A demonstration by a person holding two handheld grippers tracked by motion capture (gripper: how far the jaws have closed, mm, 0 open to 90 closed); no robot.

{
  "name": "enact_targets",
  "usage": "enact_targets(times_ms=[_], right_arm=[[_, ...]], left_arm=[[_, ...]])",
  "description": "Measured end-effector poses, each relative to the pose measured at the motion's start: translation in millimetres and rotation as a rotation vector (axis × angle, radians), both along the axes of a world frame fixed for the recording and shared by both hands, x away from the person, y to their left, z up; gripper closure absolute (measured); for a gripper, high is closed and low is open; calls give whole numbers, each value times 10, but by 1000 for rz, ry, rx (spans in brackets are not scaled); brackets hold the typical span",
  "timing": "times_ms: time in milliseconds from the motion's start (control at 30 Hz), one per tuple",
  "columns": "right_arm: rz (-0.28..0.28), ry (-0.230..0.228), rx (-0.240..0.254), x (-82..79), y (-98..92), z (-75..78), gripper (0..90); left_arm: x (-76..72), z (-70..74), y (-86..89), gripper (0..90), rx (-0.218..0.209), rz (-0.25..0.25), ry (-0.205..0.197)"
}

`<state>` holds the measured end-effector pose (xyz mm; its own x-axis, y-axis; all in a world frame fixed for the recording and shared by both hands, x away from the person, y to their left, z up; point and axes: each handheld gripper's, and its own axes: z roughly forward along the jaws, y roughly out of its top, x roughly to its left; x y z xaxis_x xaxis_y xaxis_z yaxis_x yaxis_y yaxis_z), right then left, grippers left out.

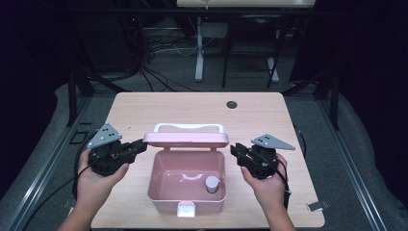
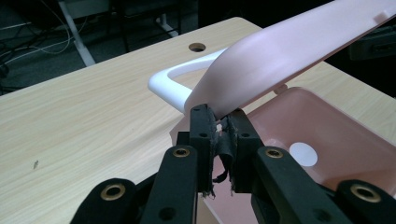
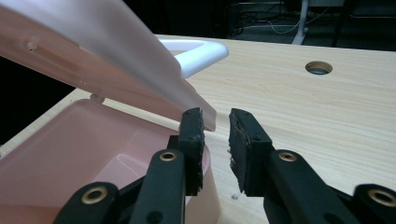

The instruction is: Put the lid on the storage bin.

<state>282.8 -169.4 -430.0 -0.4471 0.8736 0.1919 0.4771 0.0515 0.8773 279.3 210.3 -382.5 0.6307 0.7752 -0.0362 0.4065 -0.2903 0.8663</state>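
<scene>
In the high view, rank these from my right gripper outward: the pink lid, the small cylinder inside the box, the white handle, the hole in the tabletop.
1. Pink lid: its right end lies just left of the right gripper.
2. Small cylinder: down-left, in the box's near right corner.
3. White handle: behind the lid.
4. Hole in the tabletop: far side of the table.

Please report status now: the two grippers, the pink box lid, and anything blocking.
Left gripper shut on lid corner. Right gripper open, lid edge between its jaws. Small jar inside box. Nothing blocking.
</scene>
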Motion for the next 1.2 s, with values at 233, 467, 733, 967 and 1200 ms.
enact_targets(times_ms=[233, 467, 733, 967, 1200], right_arm=[[-15, -16, -3, -12, -49, -8, 699], [-15, -6, -7, -17, -114, -37, 672], [-11, 10, -3, -8, -129, -95, 631], [-12, 10, 13, -14, -153, -120, 620], [-4, 10, 25, -25, -166, -121, 620]], left_arm=[[-41, -22, 22, 814, -7, -23, 8], [-87, -63, 53, 797, -21, -44, 26], [-143, -109, 78, 774, -30, -63, 37], [-172, -160, 120, 750, -46, -89, 62], [-207, -197, 128, 747, -48, -97, 64]])
